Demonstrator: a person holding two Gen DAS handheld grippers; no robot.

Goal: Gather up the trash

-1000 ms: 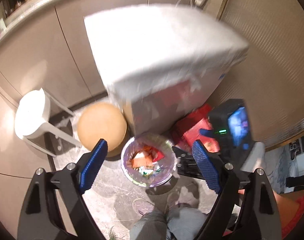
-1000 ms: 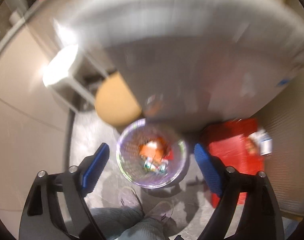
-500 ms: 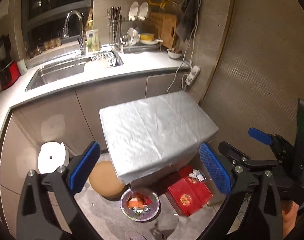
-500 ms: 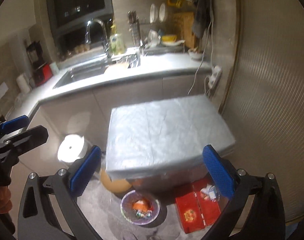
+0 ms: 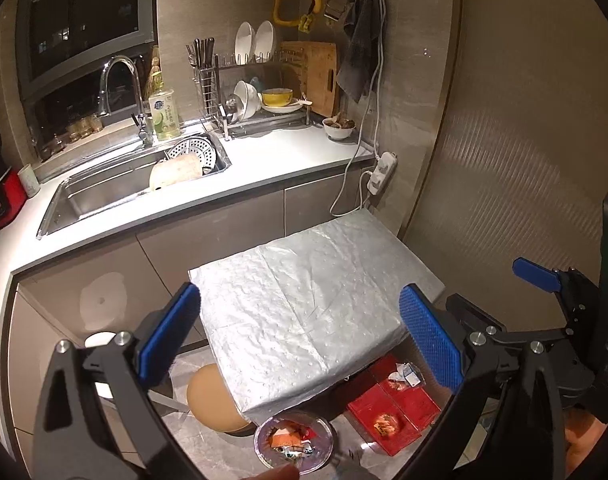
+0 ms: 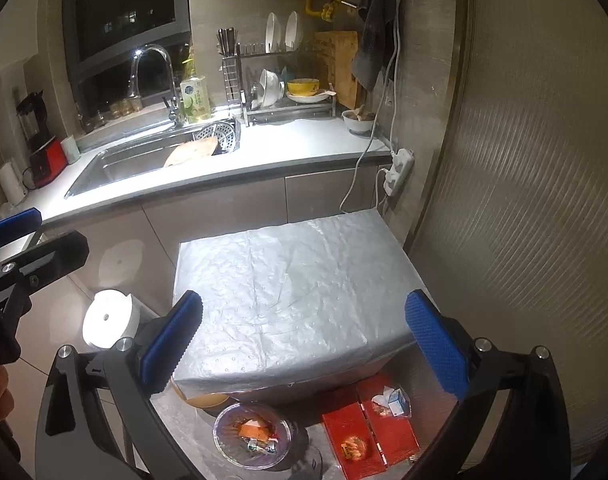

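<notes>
Trash sits in the clear bowl-shaped bin (image 5: 295, 441) on the floor, in front of the foil-covered table (image 5: 304, 304) and beside the round tan stool (image 5: 212, 400); in the right wrist view the same bin (image 6: 252, 436) holds orange and red wrappers and a small crumpled packet.

Change noted: one second ago both cameras looked almost straight down on the bin from close above. Both have since risen and tilted up, so the bin now lies at the bottom edge of each view and the kitchen worktop (image 5: 264, 164) with its sink (image 5: 116, 188) fills the upper half. I judge that a deposit is finished and the search for the next piece is under way.

My left hand-held gripper (image 5: 300, 344) stands wide open and holds nothing. My right hand-held gripper (image 6: 304, 344) is likewise spread wide and empty.

Possible remaining items: a small crumpled carton (image 6: 393, 400) rests on the red boxes (image 6: 367, 428) under the table's right side. The table top shows no loose litter.

Writing: the dish-soap bottle (image 5: 164, 114) by the tap carries a blue round mark and a lime picture; its text is too small to read. The red boxes bear a gold-orange emblem, also illegible.
</notes>
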